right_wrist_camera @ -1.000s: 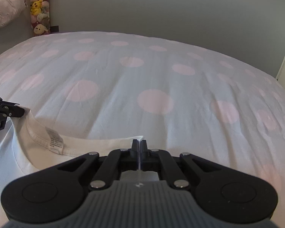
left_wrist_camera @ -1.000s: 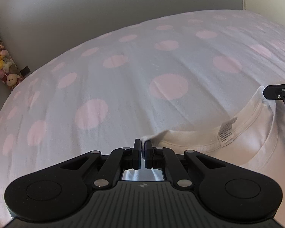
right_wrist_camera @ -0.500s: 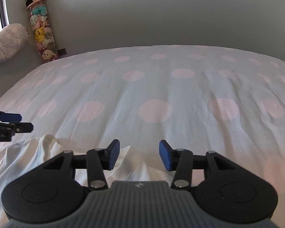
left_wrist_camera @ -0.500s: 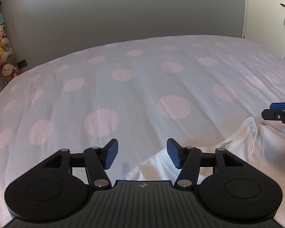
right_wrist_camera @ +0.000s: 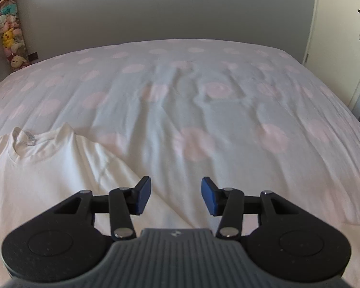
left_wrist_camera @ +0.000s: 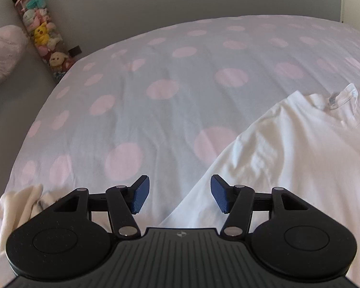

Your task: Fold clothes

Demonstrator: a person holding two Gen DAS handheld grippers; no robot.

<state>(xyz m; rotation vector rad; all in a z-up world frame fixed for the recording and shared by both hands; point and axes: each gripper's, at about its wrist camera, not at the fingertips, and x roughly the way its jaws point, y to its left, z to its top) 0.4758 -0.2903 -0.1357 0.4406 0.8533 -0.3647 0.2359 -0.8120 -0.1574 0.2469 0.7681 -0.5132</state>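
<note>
The left gripper point(left_wrist_camera: 178, 198) is hovering wide open and empty, apparently clearing the cloth to regrip. The white T-shirt point(left_wrist_camera: 288, 148) is lying spread on the polka-dot bed point(left_wrist_camera: 156, 91), rumpled, collar at one o'clock. The right gripper point(right_wrist_camera: 175, 198) is likewise gaping, holding nothing.

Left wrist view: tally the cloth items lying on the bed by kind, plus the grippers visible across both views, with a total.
White T-shirt: 1
Cream crumpled garment at the bed's near left edge, kind unclear: 1
Open grippers: 2, left gripper and right gripper
Total: 4
All cloth lies on the polka-dot bedspread.
</note>
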